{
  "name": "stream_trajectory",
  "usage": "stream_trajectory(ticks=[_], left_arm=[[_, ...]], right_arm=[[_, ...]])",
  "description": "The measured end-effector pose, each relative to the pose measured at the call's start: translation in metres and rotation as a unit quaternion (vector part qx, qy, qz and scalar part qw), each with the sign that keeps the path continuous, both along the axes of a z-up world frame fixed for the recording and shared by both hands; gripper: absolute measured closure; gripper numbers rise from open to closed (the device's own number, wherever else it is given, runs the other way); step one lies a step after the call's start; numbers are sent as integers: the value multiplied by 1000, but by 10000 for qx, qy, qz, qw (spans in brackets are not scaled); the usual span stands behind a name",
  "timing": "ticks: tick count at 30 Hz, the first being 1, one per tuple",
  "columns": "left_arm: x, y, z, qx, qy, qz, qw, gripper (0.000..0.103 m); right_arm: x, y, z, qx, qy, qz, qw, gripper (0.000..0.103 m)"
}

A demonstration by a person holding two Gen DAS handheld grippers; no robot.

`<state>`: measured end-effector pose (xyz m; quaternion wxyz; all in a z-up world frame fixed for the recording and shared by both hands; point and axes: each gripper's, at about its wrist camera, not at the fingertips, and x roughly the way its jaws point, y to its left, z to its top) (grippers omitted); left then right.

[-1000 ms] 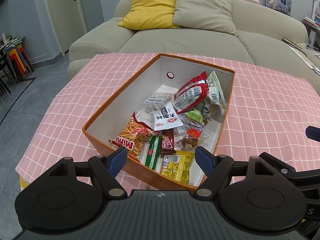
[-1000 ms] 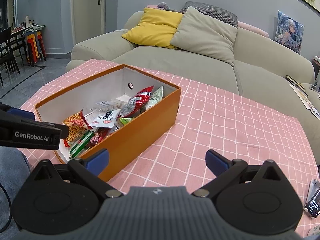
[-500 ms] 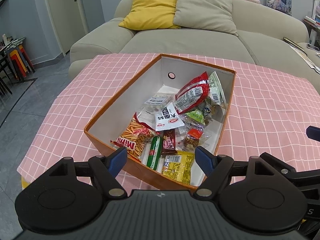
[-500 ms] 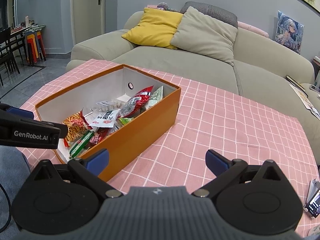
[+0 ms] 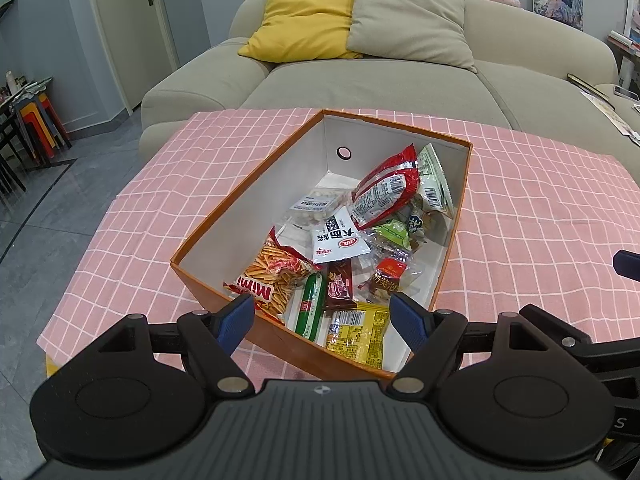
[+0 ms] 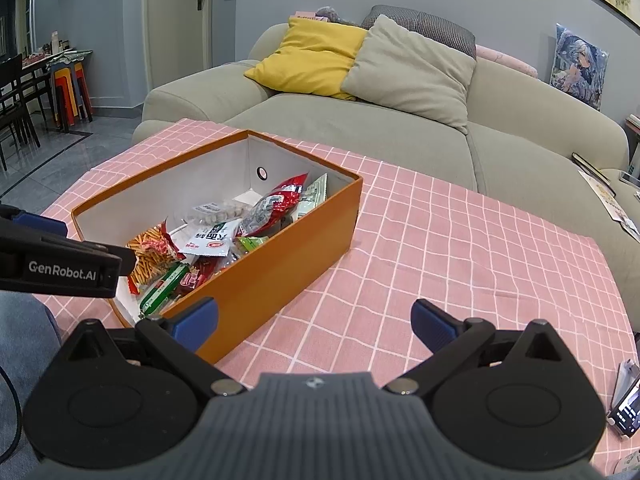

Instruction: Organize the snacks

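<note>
An orange box [image 5: 224,280] [image 6: 280,264] with white inner walls sits on the pink checked tablecloth [image 5: 540,208] [image 6: 440,248]. Inside lie several snack packets: a red bag [image 5: 384,192] [image 6: 276,204], an orange Mimi stick-snack bag [image 5: 276,276], a white packet [image 5: 340,240], a green tube [image 5: 310,312] and a yellow packet [image 5: 356,336]. My left gripper [image 5: 324,322] hovers open just above the box's near end, holding nothing. My right gripper [image 6: 314,322] stands open beside the box's near right corner, over the cloth, also holding nothing.
A beige sofa [image 5: 360,80] [image 6: 400,128] with yellow and beige cushions stands behind the table. A phone [image 6: 626,404] lies at the table's right edge. Stacked stools [image 6: 70,88] and dark chairs stand at far left. Books lie on the sofa's right end.
The left wrist view shifted slightly, the box drifting a little right and down in the frame. The right gripper stayed put. Both remain open.
</note>
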<state>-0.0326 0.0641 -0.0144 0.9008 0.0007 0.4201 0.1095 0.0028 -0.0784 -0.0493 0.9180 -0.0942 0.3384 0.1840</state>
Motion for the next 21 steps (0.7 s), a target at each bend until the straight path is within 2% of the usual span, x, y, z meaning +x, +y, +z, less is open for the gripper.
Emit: stream_trajectory(ticks=[21], left_arm=[[-2,1,3,46,-23,8,10000,14]], right_arm=[[0,-3,-1,14,33,-14,10000,4]])
